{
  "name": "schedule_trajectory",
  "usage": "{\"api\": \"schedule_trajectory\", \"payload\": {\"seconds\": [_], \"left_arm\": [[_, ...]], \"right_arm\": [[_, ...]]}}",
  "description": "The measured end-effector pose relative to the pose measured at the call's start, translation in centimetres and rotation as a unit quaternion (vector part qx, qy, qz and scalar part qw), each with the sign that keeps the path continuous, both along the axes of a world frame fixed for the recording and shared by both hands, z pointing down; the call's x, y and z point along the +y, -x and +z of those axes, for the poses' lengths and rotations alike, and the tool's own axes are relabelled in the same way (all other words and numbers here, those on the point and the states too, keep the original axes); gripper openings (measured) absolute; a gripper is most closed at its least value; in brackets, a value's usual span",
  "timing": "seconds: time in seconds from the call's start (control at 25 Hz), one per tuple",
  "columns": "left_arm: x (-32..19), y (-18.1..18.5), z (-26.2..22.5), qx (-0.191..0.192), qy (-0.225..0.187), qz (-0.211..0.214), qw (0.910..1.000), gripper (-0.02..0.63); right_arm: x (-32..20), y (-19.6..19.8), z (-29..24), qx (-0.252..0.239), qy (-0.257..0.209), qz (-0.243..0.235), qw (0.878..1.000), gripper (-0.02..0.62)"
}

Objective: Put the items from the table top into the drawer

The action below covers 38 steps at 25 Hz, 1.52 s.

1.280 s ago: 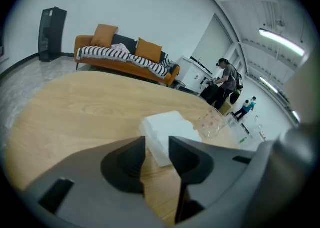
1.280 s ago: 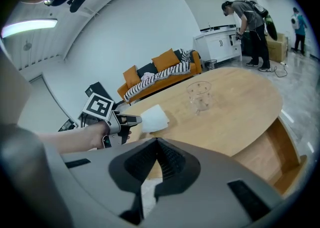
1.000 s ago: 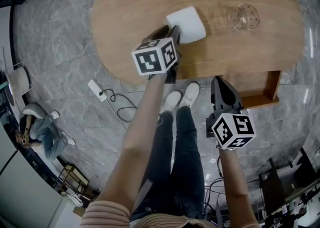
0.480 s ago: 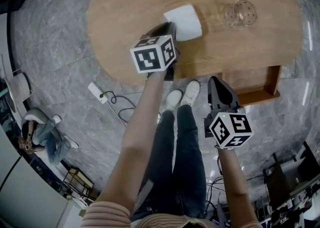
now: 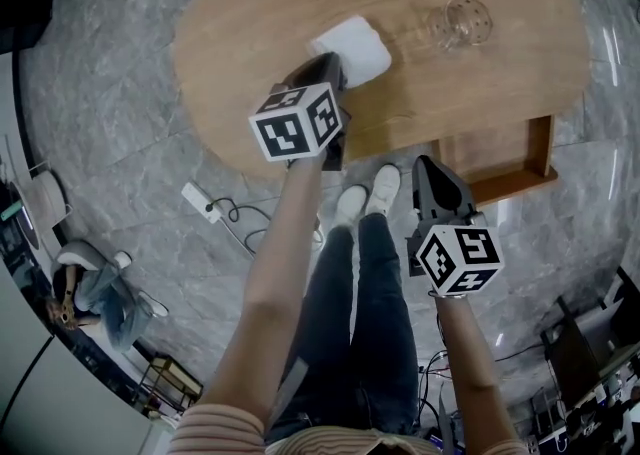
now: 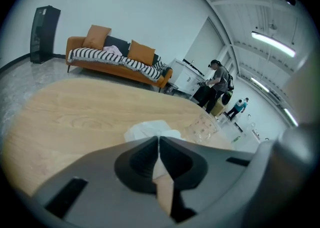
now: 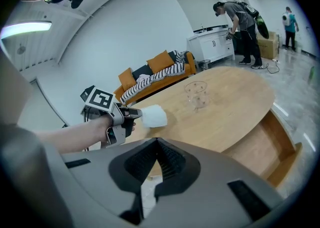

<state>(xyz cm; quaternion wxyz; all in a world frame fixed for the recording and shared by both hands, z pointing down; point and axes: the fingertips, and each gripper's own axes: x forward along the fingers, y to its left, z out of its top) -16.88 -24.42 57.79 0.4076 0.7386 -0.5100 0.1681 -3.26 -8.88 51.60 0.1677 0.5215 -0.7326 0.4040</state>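
A white folded cloth (image 5: 353,45) hangs just above the oval wooden table (image 5: 230,33), near its front edge. My left gripper (image 5: 337,63) is shut on the cloth's near edge; its jaws have just been closing with the cloth between them. The left gripper view shows the cloth (image 6: 148,130) pinched at the jaw tips (image 6: 159,139). The right gripper view shows it (image 7: 153,116) lifted off the table by the left gripper (image 7: 134,116). A clear glass (image 5: 457,25) lies on its side at the table's right. My right gripper (image 5: 428,171) is shut and empty beside the open wooden drawer (image 5: 541,158).
The drawer (image 7: 280,139) sticks out from the table's front right. The person's legs and white shoes (image 5: 365,193) stand between the grippers. A power strip with cable (image 5: 199,201) lies on the stone floor. An orange sofa (image 6: 117,57) and two people (image 6: 216,84) are far behind.
The left gripper has shut on the white cloth and raised it off the table, drifting slightly left. The right gripper has stayed in place.
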Motion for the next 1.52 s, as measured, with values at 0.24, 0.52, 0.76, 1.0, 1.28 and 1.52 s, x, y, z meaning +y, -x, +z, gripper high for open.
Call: {"api": "schedule_trajectory", "payload": {"seconds": [0.24, 0.52, 0.76, 1.0, 1.28, 1.52], "left_arm": [[0.7, 0.2, -2.3, -0.005, -0.017, 0.019, 0.9997, 0.021], [1.8, -1.7, -5.5, 0.002, -0.038, 0.053, 0.9979, 0.021], [3.6, -4.7, -7.8, 0.016, -0.050, 0.090, 0.9945, 0.021], [5.8, -8.5, -9.5, 0.030, -0.056, 0.143, 0.9877, 0.021], [9.2, -14.2, -9.1, 0.054, -0.036, 0.194, 0.9790, 0.021], [11.8, -19.6, -8.2, 0.066, -0.017, 0.250, 0.9657, 0.021]], "right_arm": [[1.5, 0.1, -1.2, 0.000, -0.006, 0.015, 1.000, 0.009], [3.4, -1.1, -3.0, 0.006, -0.019, 0.043, 0.999, 0.009], [5.5, -3.0, -4.2, 0.015, -0.030, 0.079, 0.996, 0.009], [7.5, -5.2, -5.6, 0.023, -0.041, 0.124, 0.991, 0.009], [10.3, -9.0, -5.7, 0.034, -0.037, 0.176, 0.983, 0.009], [12.6, -12.3, -5.3, 0.036, -0.030, 0.226, 0.973, 0.009]]}}
